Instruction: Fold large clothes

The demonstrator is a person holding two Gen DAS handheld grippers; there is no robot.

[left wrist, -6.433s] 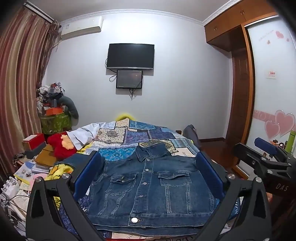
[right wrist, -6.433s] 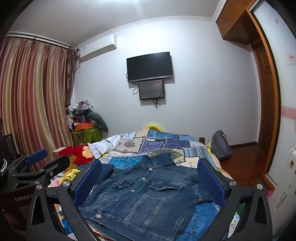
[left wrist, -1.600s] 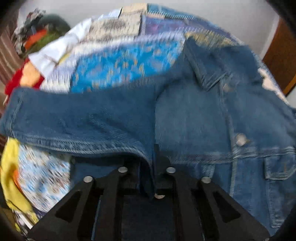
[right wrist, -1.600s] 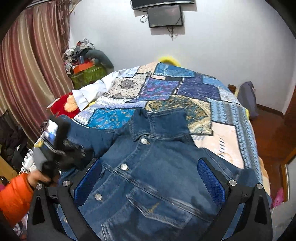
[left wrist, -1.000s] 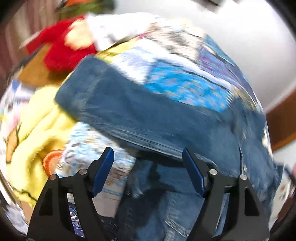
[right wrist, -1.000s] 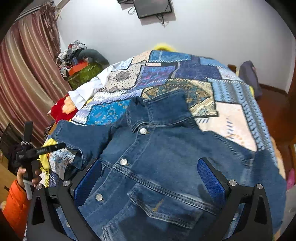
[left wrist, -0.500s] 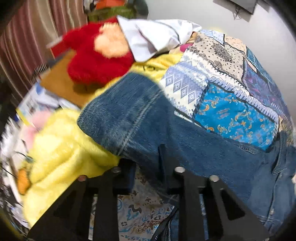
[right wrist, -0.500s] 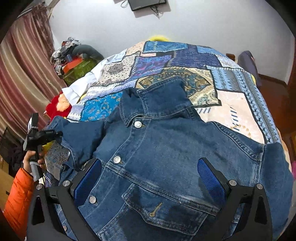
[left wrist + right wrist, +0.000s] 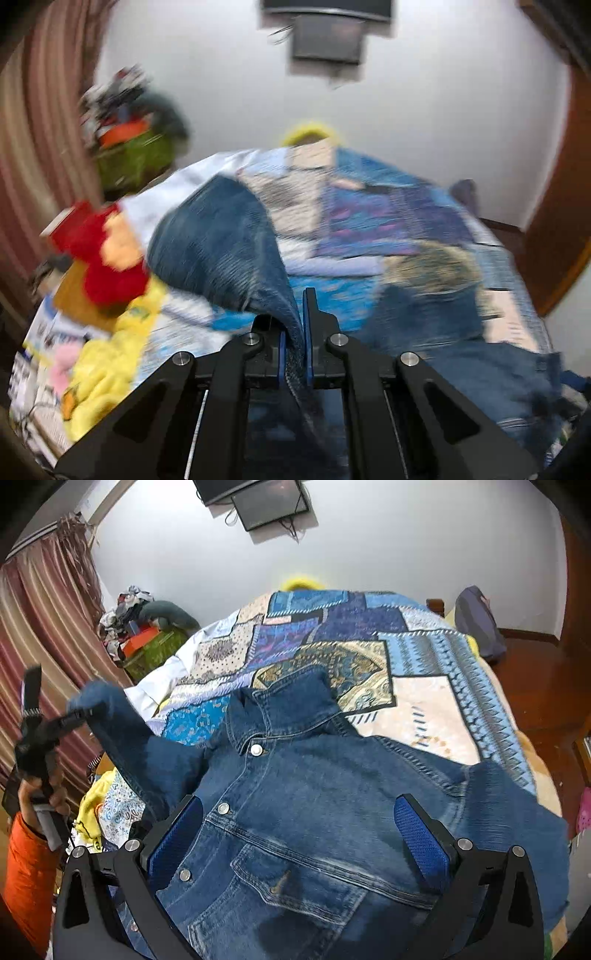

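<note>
The denim jacket (image 9: 314,812) lies front-up on the patchwork quilt (image 9: 424,686). The left gripper (image 9: 295,341) is clamped on the jacket's sleeve (image 9: 122,731), lifting it clear of the quilt. The right gripper (image 9: 299,834) hovers over the jacket's chest, jaws wide apart, holding nothing.

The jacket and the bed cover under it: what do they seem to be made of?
The jacket looks like blue denim: heavy matte weave, faded patches, contrast seams, shiny metal-looking buttons. The bed cover seems a printed patchwork cloth, matte, in blue, purple and cream panels; the fibre cannot be told.
</note>
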